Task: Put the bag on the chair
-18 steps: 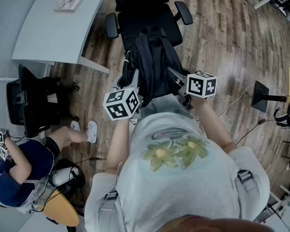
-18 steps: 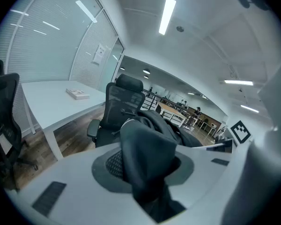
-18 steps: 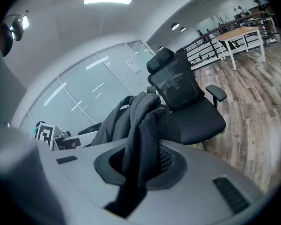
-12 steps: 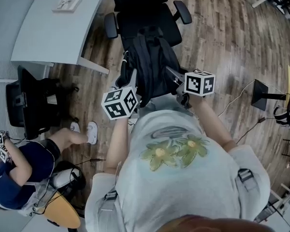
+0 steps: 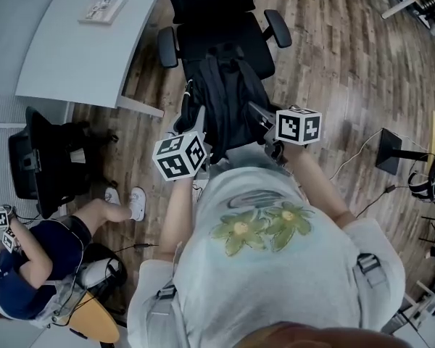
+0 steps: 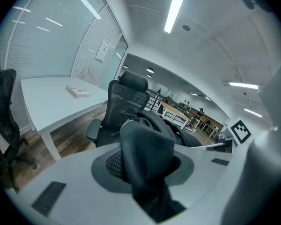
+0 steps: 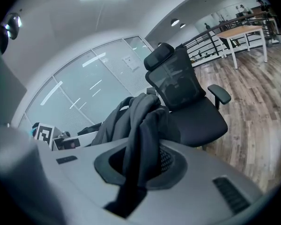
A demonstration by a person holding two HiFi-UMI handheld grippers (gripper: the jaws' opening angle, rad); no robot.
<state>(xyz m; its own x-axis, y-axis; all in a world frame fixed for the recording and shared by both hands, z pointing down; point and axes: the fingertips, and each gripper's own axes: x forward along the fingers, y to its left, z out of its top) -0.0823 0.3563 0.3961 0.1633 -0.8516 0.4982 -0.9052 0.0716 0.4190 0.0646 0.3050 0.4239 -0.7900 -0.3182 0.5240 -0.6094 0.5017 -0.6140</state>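
Open office with a wood-plank floor (image 5: 348,71), glass partition walls and strip ceiling lights. A pale curved table (image 5: 80,49) stands at the left, with a black office chair (image 5: 278,27) beside it. The black bag (image 5: 228,100) hangs in front of the person, over the front edge of the chair's seat; I cannot tell whether it touches. In the head view its long axis runs from the person toward the backrest, handle end nearest the chair. The left hand-held gripper (image 5: 191,118) and the right hand-held gripper (image 5: 259,114) each pinch a fold of the bag's fabric.
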